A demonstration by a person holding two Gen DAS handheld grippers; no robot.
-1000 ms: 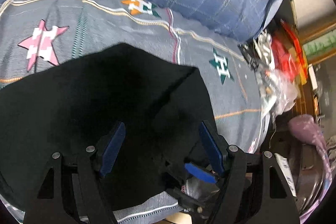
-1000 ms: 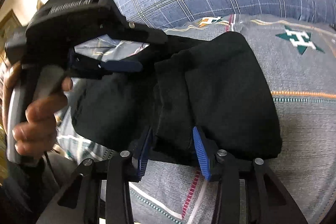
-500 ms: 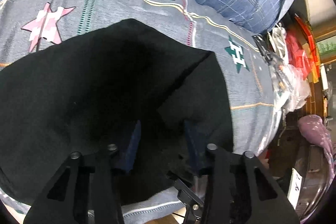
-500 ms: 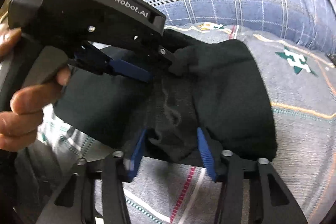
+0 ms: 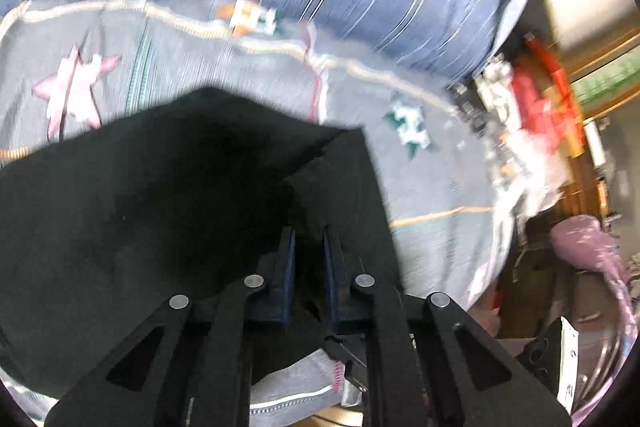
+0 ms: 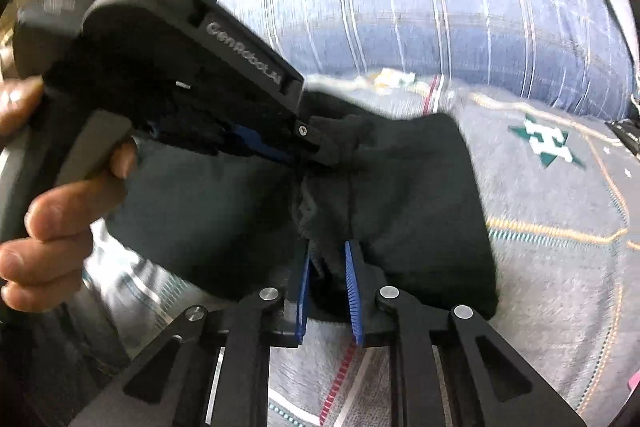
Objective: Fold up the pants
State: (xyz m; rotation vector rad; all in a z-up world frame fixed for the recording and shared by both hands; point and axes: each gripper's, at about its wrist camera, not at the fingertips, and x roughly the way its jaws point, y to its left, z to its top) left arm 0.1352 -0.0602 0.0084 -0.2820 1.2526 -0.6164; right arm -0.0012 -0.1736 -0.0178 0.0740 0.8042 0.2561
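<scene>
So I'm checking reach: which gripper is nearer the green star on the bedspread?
Right. The right gripper grips the black pants beside the green star; the left gripper pinches them farther off.

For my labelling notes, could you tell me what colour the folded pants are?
Black; the folded cloth pants show best in the right wrist view.

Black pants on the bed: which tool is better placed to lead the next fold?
Neither clearly. The left tool and right tool have both just closed on the near edge of the black pants, so probably both lift together.
</scene>
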